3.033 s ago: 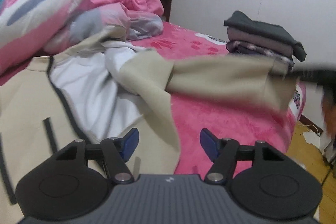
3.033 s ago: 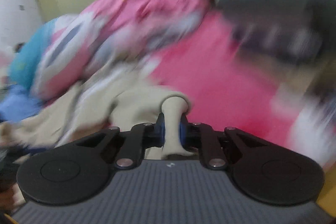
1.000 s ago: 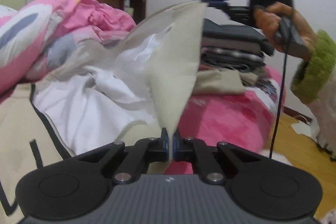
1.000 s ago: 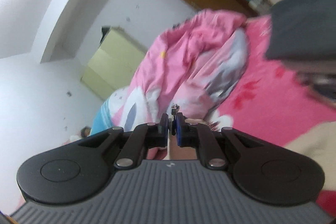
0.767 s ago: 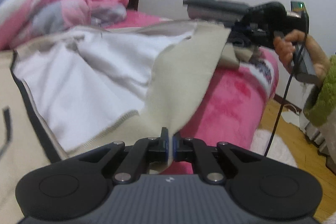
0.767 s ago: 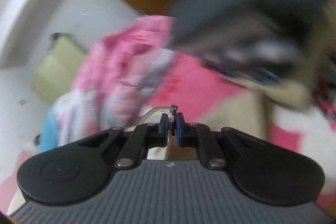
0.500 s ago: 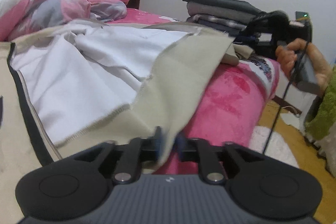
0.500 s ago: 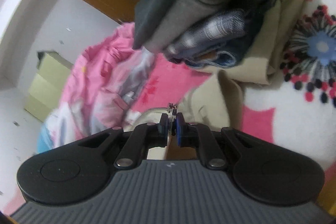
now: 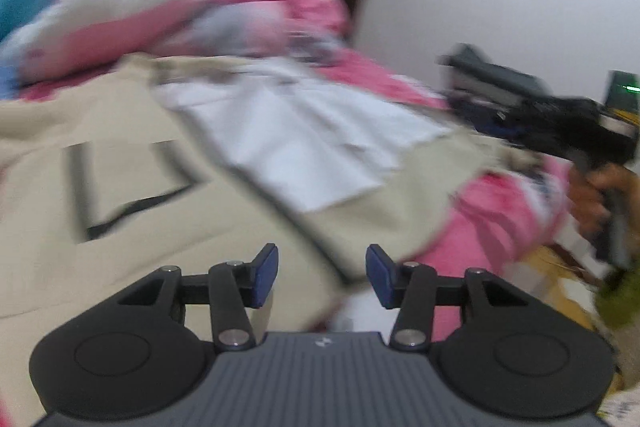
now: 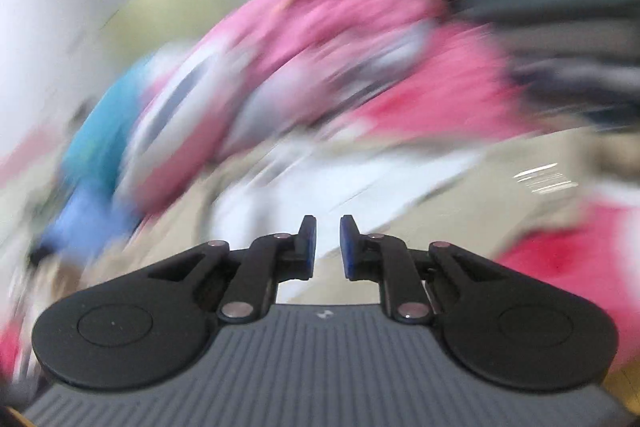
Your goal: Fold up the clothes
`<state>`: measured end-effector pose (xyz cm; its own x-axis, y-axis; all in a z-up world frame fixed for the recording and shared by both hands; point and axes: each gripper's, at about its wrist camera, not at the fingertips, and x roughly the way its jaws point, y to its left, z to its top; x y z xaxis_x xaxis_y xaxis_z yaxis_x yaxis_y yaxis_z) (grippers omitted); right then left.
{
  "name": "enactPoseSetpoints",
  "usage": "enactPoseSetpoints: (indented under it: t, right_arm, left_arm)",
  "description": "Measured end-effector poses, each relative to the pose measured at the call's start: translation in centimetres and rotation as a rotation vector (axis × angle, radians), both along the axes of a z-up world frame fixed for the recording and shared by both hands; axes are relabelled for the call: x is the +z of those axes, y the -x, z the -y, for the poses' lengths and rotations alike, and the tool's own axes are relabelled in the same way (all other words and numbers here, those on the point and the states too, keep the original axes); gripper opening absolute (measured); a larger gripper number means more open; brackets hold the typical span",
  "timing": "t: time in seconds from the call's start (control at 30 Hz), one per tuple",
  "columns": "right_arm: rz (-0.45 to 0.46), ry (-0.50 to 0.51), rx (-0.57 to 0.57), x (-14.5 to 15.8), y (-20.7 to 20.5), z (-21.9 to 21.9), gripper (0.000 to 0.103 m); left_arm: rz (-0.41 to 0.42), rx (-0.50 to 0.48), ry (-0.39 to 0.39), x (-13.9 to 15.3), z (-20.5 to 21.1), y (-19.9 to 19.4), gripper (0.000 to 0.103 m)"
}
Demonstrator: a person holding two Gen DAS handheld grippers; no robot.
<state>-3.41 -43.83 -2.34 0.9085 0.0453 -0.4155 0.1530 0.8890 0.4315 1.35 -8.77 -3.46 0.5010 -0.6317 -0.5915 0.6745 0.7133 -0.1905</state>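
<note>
The garment (image 9: pixel 132 163) is a beige piece with a white lining (image 9: pixel 312 131) and dark trim lines (image 9: pixel 120 215); it lies spread across the bed (image 9: pixel 480 227), with one flap turned over so the lining faces up. Both views are smeared by motion, so seams and edges are hard to read. It looks like a soft, fairly thick fabric, light enough to lift by one corner but limp, so I judge it will sag and drag unless held at two points. The hemmed edge where beige meets white, near the bed's front, seems the best place to pinch, since a doubled seam gives the pads more to bite on than a flat single layer.

The left hand-held gripper (image 9: pixel 322 275) hangs just above the beige cloth with its blue pads spread wide and nothing between them. The right hand-held gripper (image 10: pixel 328 247) has its pads parted by a narrow gap, also empty, and points over the garment toward the pink quilt (image 10: pixel 320 35). A stack (image 9: pixel 488 83) of dark folded clothes sits at the bed's far side
</note>
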Motion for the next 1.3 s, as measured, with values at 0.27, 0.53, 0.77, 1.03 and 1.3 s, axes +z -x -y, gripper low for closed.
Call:
enactPoseSetpoints:
  t: [0.27, 0.53, 0.77, 1.03, 1.3]
  right_arm:
    - [-0.208, -0.381, 0.254, -4.0, -2.1, -7.0, 0.018]
    - [-0.258, -0.716, 0.068, -9.1, -1.5, -6.8, 0.023]
    - [-0.219, -0.770, 0.027, -11.2, -2.0, -9.0, 0.002]
    - [-0.167, -0.655, 0.108, -5.8, 0.7, -7.7, 0.001]
    - [-0.268, -0.648, 0.094, -8.3, 2.0, -7.1, 0.001]
  left_arm:
    - [-0.105, 0.351, 0.075, 0.8, -11.9, 0.9, 0.049]
    - [-0.301, 0.480, 0.217, -2.5, -18.3, -1.3, 0.056]
    - [-0.434, 0.516, 0.355, -5.1, -18.8, -3.0, 0.013]
    - [-0.415, 0.485, 0.494, -1.5, -20.6, -2.3, 0.006]
    - [-0.472, 0.543, 0.357, -5.2, -20.5, -1.6, 0.007]
